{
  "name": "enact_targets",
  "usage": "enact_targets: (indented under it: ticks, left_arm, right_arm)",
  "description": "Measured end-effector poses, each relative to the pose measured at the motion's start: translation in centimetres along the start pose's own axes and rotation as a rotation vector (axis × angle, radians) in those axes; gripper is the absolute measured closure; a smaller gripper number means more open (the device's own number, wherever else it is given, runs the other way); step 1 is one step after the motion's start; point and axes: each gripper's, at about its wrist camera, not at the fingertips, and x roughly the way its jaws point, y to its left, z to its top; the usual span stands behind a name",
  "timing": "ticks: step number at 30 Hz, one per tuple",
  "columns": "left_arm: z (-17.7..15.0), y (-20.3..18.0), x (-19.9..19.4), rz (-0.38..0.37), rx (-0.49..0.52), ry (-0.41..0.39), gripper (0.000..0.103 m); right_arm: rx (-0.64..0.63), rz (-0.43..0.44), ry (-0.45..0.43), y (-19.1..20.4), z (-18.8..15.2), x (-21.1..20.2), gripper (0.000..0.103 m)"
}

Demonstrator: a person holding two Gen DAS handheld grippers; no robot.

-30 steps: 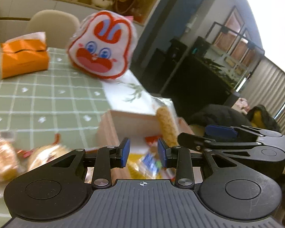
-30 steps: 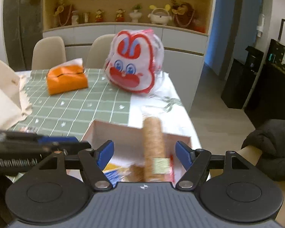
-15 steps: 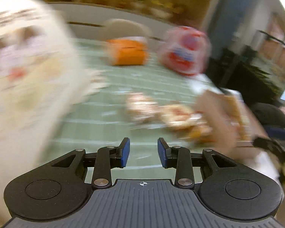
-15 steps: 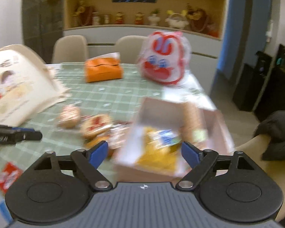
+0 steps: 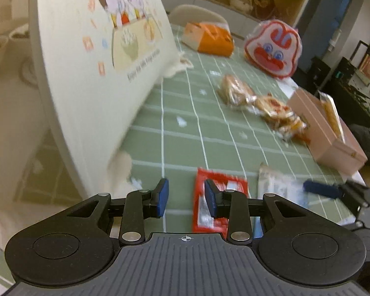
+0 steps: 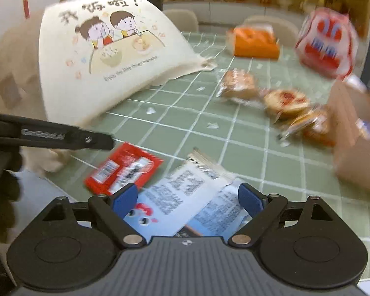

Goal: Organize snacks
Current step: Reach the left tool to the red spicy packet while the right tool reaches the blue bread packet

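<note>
A red snack packet [image 5: 219,197] [image 6: 123,167] and a white-and-blue packet [image 5: 278,185] [image 6: 185,192] lie flat on the green checked tablecloth near its front edge. My left gripper [image 5: 186,198] hovers just left of the red packet, open, with only cloth between its pads. My right gripper [image 6: 187,199] hangs over the white-and-blue packet with its jaws opening; the packet shows between the pads, which are not pressing on it. Further back lie three wrapped pastries [image 5: 236,91] [image 6: 286,101]. A pink box [image 5: 333,133] [image 6: 357,148] holding snacks stands at the right.
A large cream cartoon-printed bag [image 5: 98,61] [image 6: 106,56] stands close on the left. An orange tissue box [image 5: 209,37] and a red-and-white bunny bag [image 5: 273,49] sit at the back, with chairs and shelves behind. The table's right edge runs past the pink box.
Both grippers have swung left and down, away from the pink box to the near packets. The right jaws have spread wider. The left jaws keep the same gap.
</note>
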Motion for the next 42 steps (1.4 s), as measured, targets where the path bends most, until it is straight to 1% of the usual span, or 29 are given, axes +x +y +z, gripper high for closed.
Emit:
enact_targets:
  ticks: [1, 3, 5, 7, 9, 11, 12, 14, 17, 20, 22, 24, 25, 26, 27, 28, 29, 30, 32, 33, 34, 36, 37, 38, 40, 42]
  left_arm:
    - [-0.2, -0.2, 0.1, -0.002, 0.011, -0.005, 0.067]
    - [-0.6, -0.9, 0.1, -0.013, 0.030, -0.015, 0.067]
    - [-0.9, -1.8, 0.4, -0.043, 0.046, -0.011, 0.066]
    - [-1.1, -3.1, 0.7, -0.055, 0.080, -0.009, 0.066]
    - [-1.6, -4.7, 1.0, -0.047, 0.151, -0.013, 0.066]
    - [-2.3, -6.6, 1.2, -0.034, 0.260, -0.025, 0.063]
    - [-2.6, -7.3, 1.3, -0.039, 0.301, -0.030, 0.061]
    - [-3.2, -8.5, 1.3, -0.060, 0.365, -0.032, 0.061]
    - [-3.6, -9.7, 0.9, -0.065, 0.437, -0.022, 0.061]
    - [-3.9, -10.6, 0.1, -0.054, 0.492, -0.021, 0.061]
    - [-4.3, -11.3, -0.1, -0.031, 0.543, 0.011, 0.061]
    - [-4.9, -12.0, -0.1, -0.028, 0.580, 0.024, 0.063]
    - [-5.0, -12.1, -0.1, -0.044, 0.581, 0.038, 0.063]
    - [-5.0, -12.2, 0.0, -0.061, 0.576, 0.053, 0.053]
    - [-5.2, -12.5, 0.1, -0.066, 0.579, 0.060, 0.045]
    - [-5.4, -12.8, 0.1, -0.063, 0.590, 0.061, 0.042]
    - [-5.7, -13.2, 0.2, -0.061, 0.607, 0.063, 0.035]
    - [-5.8, -13.5, 0.3, -0.060, 0.617, 0.064, 0.033]
    - [-5.6, -13.6, 0.4, -0.060, 0.603, 0.072, 0.034]
    - [-5.3, -13.4, 0.4, -0.053, 0.599, 0.071, 0.037]
    - [-5.2, -13.4, 0.3, -0.037, 0.599, 0.062, 0.038]
    - [-4.9, -13.2, 0.2, 0.025, 0.607, 0.029, 0.039]
    - [-4.8, -12.9, 0.4, 0.043, 0.604, 0.031, 0.040]
    - [-4.6, -12.7, 0.7, 0.049, 0.593, 0.046, 0.038]
    - [-4.5, -12.1, 0.9, 0.018, 0.563, 0.046, 0.038]
    - [-4.1, -11.5, 1.2, -0.007, 0.524, 0.051, 0.036]
  right_arm:
    - [-0.015, -0.018, -0.008, -0.1, -0.4, -0.3, 0.013]
    - [-0.012, -0.025, -0.007, -1.2, -0.9, -0.7, 0.013]
    - [0.000, -0.050, -0.004, -2.8, -1.6, -1.1, 0.010]
    - [0.026, -0.091, -0.004, -4.7, -2.5, -1.4, 0.008]
    - [0.064, -0.122, -0.006, -6.6, -3.2, -1.8, 0.006]
    - [0.110, -0.158, -0.002, -8.7, -3.9, -2.1, 0.005]
    - [0.127, -0.170, -0.001, -9.4, -4.1, -2.2, 0.005]
    - [0.155, -0.191, 0.001, -10.6, -4.7, -2.4, 0.004]
    - [0.180, -0.194, -0.002, -11.5, -5.3, -2.6, 0.003]
    - [0.179, -0.199, -0.005, -11.5, -5.4, -2.8, 0.003]
    - [0.183, -0.198, -0.007, -11.5, -5.5, -2.8, 0.003]
    - [0.192, -0.193, -0.009, -11.6, -5.6, -3.0, 0.003]
    - [0.199, -0.190, -0.011, -11.7, -5.7, -3.1, 0.003]
    - [0.205, -0.186, -0.011, -11.8, -5.6, -3.1, 0.003]
    - [0.211, -0.181, -0.013, -11.9, -5.7, -3.2, 0.003]
    - [0.219, -0.176, -0.016, -12.1, -5.7, -3.3, 0.003]
    - [0.227, -0.170, -0.018, -12.2, -5.8, -3.4, 0.003]
    - [0.233, -0.168, -0.019, -12.3, -5.9, -3.5, 0.003]
    - [0.245, -0.161, -0.022, -12.5, -6.0, -3.6, 0.003]
    - [0.251, -0.157, -0.024, -12.6, -6.1, -3.7, 0.003]
    - [0.254, -0.155, -0.025, -12.6, -6.2, -3.8, 0.003]
    - [0.263, -0.149, -0.030, -12.7, -6.3, -3.9, 0.003]
    - [0.268, -0.146, -0.032, -12.8, -6.4, -4.0, 0.003]
    - [0.272, -0.142, -0.034, -12.9, -6.4, -4.0, 0.003]
    - [0.277, -0.139, -0.035, -12.9, -6.4, -4.1, 0.003]
    - [0.276, -0.139, -0.034, -12.9, -6.4, -4.1, 0.003]
